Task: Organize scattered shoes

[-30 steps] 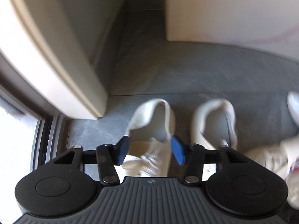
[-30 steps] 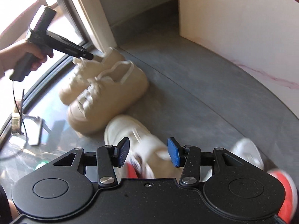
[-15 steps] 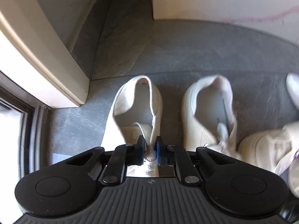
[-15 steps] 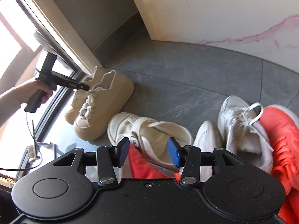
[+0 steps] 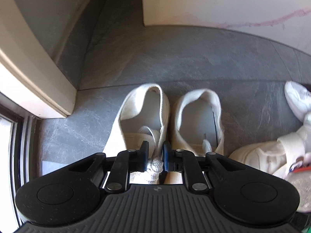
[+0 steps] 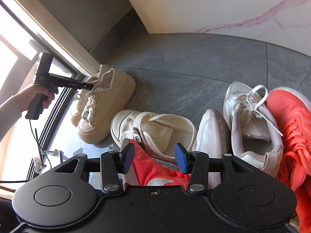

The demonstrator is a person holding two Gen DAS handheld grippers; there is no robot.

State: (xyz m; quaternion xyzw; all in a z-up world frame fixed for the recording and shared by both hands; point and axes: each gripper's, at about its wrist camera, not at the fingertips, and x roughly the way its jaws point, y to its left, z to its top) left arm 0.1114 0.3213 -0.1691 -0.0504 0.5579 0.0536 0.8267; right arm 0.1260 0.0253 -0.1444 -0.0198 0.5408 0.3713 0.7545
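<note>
My left gripper (image 5: 155,156) is shut on the laces and inner side wall of the left cream platform sneaker (image 5: 136,116). Its mate (image 5: 198,120) stands right beside it, heels away from me. In the right wrist view the same cream pair (image 6: 103,104) sits by the window track with the left gripper (image 6: 85,86) on it. My right gripper (image 6: 153,157) is open and empty, hovering over a red sneaker (image 6: 151,170). A white strap shoe (image 6: 155,130), a white sneaker toe (image 6: 213,134), a white laced sneaker (image 6: 250,124) and another red sneaker (image 6: 291,120) lie ahead.
Grey stone tile floor (image 6: 184,73). A marble-look wall panel (image 6: 223,5) stands behind. A window frame and sliding track (image 6: 58,44) run along the left. A beige pillar corner (image 5: 38,81) is left of the cream pair. A white shoe (image 5: 272,155) lies at the right.
My left gripper closed on the left cream sneaker and drew it against its mate. My right gripper pulled back and rose, bringing more shoes into view, and stayed open.
</note>
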